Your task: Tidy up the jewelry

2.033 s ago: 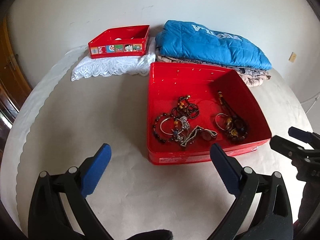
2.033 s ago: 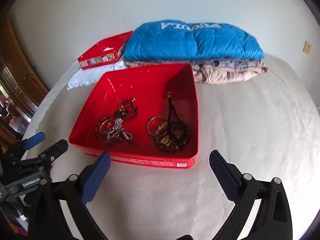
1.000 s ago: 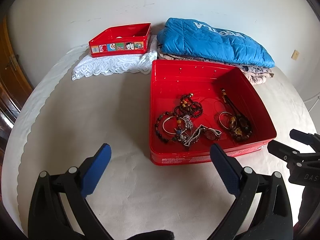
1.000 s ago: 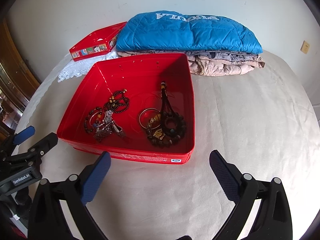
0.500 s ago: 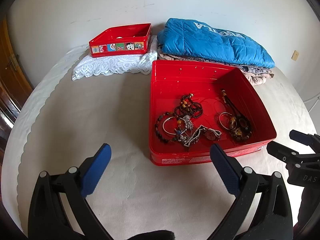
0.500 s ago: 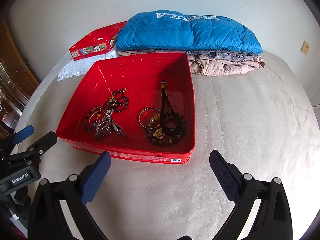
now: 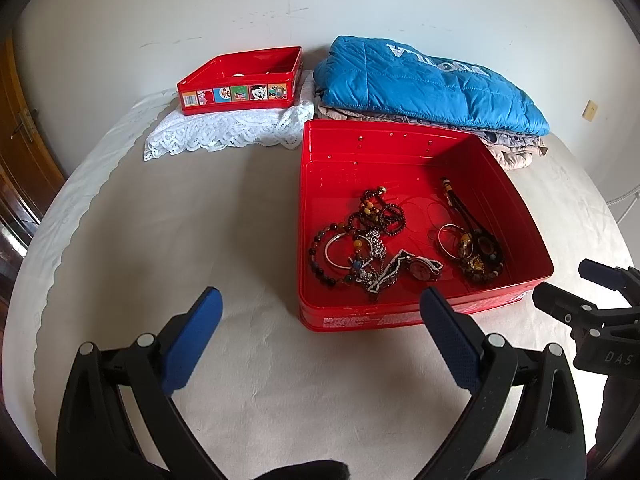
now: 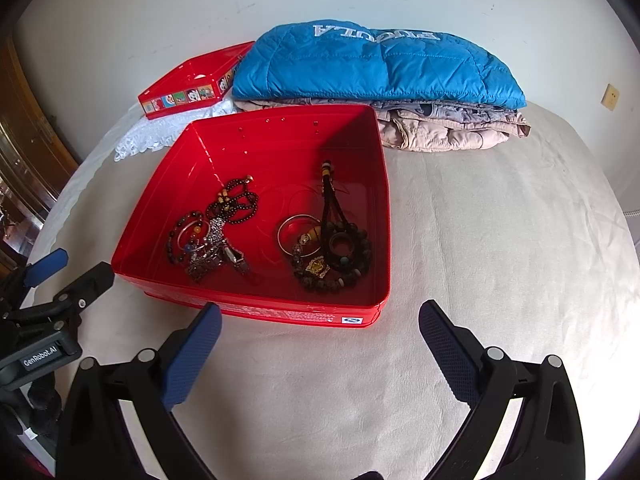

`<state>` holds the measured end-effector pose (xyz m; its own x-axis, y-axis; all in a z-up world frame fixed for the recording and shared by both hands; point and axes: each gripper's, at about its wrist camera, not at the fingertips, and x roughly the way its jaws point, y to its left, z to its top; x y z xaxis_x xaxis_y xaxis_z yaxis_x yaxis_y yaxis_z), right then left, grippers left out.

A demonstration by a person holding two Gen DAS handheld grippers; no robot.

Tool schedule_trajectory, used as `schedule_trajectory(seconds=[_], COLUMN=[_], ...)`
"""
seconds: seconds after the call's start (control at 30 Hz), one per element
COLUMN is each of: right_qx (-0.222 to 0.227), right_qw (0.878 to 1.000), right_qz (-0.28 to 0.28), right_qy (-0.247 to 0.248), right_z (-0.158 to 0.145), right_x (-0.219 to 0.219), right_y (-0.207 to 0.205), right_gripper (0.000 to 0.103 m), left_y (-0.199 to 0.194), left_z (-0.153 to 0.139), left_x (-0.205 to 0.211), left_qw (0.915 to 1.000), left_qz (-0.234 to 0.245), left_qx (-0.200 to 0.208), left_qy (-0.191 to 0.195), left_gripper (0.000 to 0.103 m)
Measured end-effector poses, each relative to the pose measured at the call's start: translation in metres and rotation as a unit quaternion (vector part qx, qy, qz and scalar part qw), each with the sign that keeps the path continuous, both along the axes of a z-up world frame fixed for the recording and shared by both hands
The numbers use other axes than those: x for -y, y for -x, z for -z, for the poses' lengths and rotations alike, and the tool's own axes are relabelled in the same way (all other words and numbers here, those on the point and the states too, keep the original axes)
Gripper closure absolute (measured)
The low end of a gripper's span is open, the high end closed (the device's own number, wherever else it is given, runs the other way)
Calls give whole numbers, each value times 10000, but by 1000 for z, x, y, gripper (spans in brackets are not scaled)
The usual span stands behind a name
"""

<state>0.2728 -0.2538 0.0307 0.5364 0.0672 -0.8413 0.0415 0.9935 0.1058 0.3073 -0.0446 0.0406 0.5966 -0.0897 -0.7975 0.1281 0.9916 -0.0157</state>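
Note:
A large red tin tray (image 7: 316, 168) (image 8: 280, 128) lies on the beige bed cover. It holds two heaps of jewelry: beaded bracelets, a bangle and a watch (image 7: 360, 252) (image 8: 212, 236) on the left, dark beads with a ring and tassel (image 7: 472, 244) (image 8: 332, 252) on the right. A smaller red tin (image 7: 240, 80) (image 8: 188, 84) sits on white lace at the back left. My left gripper (image 7: 320, 332) is open and empty, just before the tray's near left corner. My right gripper (image 8: 320, 340) is open and empty before the tray's near right edge.
A folded blue quilted jacket (image 7: 424, 80) (image 8: 376, 60) lies on folded beige clothes (image 8: 448, 128) behind the tray. A white lace cloth (image 7: 224, 132) lies under the small tin. A wooden door (image 7: 16, 140) stands at the far left. The white wall is behind the bed.
Over two seconds both grippers rose and drew slightly nearer the tray, so I look deeper into it. Both stay open. The jewelry has not moved.

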Motion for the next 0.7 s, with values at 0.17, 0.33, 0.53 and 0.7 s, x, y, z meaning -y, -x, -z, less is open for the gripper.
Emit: schedule_trajectory(seconds=[0.17,0.33,0.53,0.7], right_qx=[-3,-10,-10,-14], right_qw=[10000,10000,10000,10000], right_qz=[9,1,-12,-12], right_qy=[3,12,25,26], right_z=[0,1,2,1], right_x=[-1,0,0,-1], right_y=[0,0,-1,-1], right_gripper=[4,4,4,4], left_y=[0,0,0,0], left_z=[0,0,0,0], left_x=[0,0,1,1], left_qw=[10000,10000,10000,10000], left_qz=[-7,1,-10,-6], left_qx=[-11,-7,-10,-6], left_qy=[9,1,-2,-1], left_gripper=[5,5,5,5])
